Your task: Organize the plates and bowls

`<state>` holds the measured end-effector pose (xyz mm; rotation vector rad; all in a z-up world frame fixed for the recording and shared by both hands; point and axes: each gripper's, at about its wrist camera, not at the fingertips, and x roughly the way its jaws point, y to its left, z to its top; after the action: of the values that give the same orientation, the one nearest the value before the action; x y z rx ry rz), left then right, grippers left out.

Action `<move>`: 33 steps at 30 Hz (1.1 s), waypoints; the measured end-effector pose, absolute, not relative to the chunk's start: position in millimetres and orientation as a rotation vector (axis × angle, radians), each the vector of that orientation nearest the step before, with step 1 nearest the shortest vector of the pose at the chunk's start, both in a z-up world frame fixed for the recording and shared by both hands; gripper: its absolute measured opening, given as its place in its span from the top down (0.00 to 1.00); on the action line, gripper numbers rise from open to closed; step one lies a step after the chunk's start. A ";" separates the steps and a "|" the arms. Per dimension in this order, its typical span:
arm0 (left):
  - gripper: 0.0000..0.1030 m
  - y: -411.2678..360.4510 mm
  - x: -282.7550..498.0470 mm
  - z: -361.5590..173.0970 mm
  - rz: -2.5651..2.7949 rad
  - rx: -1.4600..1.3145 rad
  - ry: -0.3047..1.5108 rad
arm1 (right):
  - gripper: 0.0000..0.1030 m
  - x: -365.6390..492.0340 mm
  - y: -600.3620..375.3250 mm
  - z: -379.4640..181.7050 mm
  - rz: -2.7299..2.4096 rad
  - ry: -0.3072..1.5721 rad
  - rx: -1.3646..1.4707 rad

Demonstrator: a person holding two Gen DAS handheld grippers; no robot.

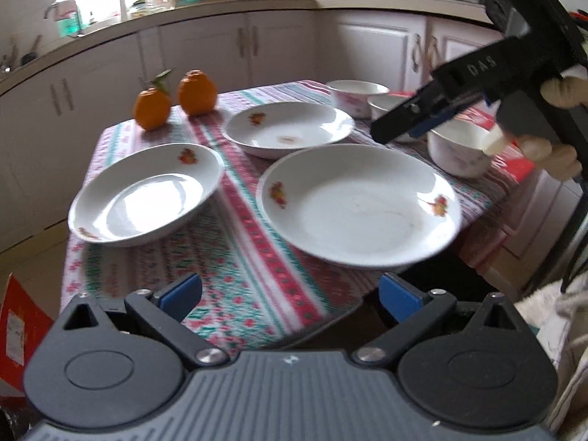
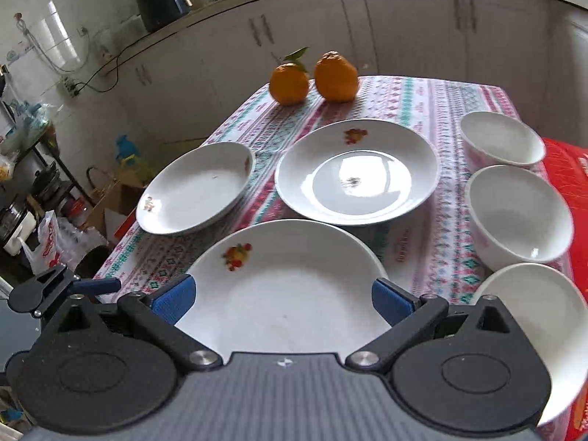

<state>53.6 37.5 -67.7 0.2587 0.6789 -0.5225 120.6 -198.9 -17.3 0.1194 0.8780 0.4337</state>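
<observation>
Three white plates with fruit prints lie on the patterned tablecloth: a near plate (image 1: 358, 204) (image 2: 290, 290), a left plate (image 1: 147, 194) (image 2: 196, 189) and a far plate (image 1: 290, 128) (image 2: 356, 171). Three white bowls stand in a row at the right: far (image 2: 501, 139), middle (image 2: 518, 217) and near (image 2: 536, 323). My left gripper (image 1: 290, 296) is open and empty, before the table's near edge. My right gripper (image 2: 283, 299) is open and empty, low over the near plate; from the left wrist view it (image 1: 395, 130) hangs above the bowls (image 1: 459, 152).
Two oranges (image 2: 314, 79) (image 1: 172, 97) sit at the table's far side. A red box (image 2: 569, 169) lies beyond the bowls at the right edge. White kitchen cabinets (image 1: 239, 47) stand behind the table. Bags and boxes (image 2: 55, 239) clutter the floor at left.
</observation>
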 end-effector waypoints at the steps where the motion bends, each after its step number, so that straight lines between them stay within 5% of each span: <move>1: 0.01 34.5 52.8 -68.6 -0.531 0.264 0.677 | 0.00 121.1 -200.6 -16.9 0.435 0.877 0.109; 18: 0.01 -1.5 68.0 -82.7 -0.614 0.293 0.728 | 0.03 171.1 -223.1 -33.6 0.590 1.010 0.101; 25: 0.01 -7.2 73.4 -86.8 -0.643 0.294 0.744 | 0.20 191.4 -220.6 -45.7 0.609 1.077 0.066; 33: 0.01 -12.3 77.2 -88.5 -0.664 0.292 0.754 | 0.29 210.6 -223.0 -58.7 0.650 1.173 0.103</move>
<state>77.2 -12.3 -88.5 0.2922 0.7542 -0.6638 210.6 -223.0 -58.7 0.1030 1.1726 0.6504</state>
